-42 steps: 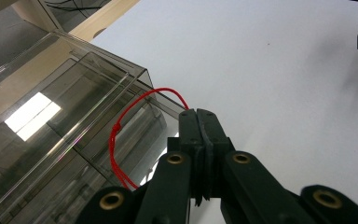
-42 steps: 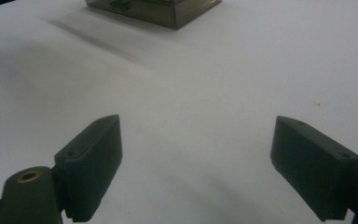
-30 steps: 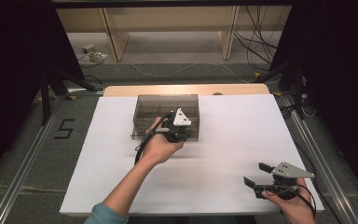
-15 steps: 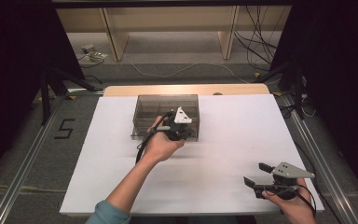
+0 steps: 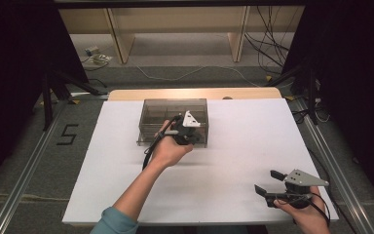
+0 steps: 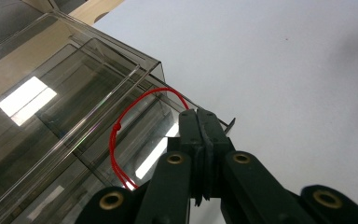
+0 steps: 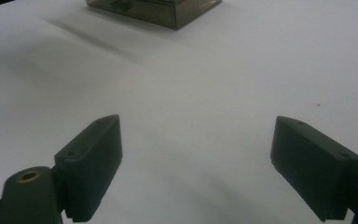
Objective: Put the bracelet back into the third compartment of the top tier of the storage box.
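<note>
Nothing has really moved since the earlier frames: both my hands sit where they were, box in the same spot.

Left hand-held gripper [image 5: 191, 137] is at the near right corner of the box [image 5: 151, 122], over its near wall in the high view. Jaws are fully closed, tips pressed together, as its own view shows [image 6: 204, 122]. A red string [image 6: 135, 122] loops out from the closed tips and curves back down toward the gripper body, with a small knot on the left side of the loop. String looks pinched between the tips, though the exact contact point is hidden by the jaws. Loop lies over the transparent smoky box [image 6: 65, 116], against its corner compartment; can't tell whether it touches the plastic or hangs just above it. Box has internal dividers and sits on the white counter [image 5: 253, 146], toward the far side, slightly left of centre.

Right hand-held gripper [image 5: 271, 181] is near the right front corner of the counter, well apart from the box. Jaws are wide open with nothing between them; its own view [image 7: 198, 165] shows bare white counter in the gap, with the box far off at the top edge [image 7: 168, 11]. It's held low and roughly level, pointing left across the counter.

My left forearm crosses the counter from the bottom edge up to the box. Cable from the left gripper trails back along the wrist.
</note>
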`<state>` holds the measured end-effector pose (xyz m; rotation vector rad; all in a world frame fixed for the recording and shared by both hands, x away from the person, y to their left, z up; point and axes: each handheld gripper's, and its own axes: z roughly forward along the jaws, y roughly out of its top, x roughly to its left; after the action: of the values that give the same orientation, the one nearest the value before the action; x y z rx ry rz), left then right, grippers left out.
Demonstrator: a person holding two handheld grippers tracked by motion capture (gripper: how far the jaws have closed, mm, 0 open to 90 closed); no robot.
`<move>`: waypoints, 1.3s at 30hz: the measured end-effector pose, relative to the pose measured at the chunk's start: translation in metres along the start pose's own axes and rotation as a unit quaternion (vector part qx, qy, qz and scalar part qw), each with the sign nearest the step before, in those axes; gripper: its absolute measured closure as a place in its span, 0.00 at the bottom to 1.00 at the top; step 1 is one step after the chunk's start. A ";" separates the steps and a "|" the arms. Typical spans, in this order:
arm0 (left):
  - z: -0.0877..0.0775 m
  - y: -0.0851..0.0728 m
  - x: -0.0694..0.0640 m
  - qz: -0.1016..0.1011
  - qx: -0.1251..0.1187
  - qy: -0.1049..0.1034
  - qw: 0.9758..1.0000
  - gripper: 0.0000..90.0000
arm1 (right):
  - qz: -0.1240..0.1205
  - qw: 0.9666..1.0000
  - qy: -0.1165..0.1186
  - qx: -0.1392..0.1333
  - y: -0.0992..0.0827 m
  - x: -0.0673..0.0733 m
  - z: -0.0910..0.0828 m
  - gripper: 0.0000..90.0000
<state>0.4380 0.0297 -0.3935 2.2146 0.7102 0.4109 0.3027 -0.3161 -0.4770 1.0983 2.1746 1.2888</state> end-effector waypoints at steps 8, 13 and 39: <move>0.002 0.000 0.003 -0.006 0.002 0.003 1.000 1.00 | -0.002 1.000 0.001 0.000 0.000 0.000 0.000 0.19; 0.005 0.000 0.004 -0.010 0.006 -0.001 1.000 1.00 | -0.002 1.000 0.000 -0.001 0.000 0.000 0.000 0.19; 0.018 -0.001 0.007 -0.025 0.016 -0.005 1.000 1.00 | -0.002 1.000 0.000 -0.001 0.000 -0.001 0.000 0.19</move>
<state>0.4525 0.0243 -0.4055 2.2224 0.7714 0.3655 0.3031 -0.3167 -0.4769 1.0914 2.1741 1.2899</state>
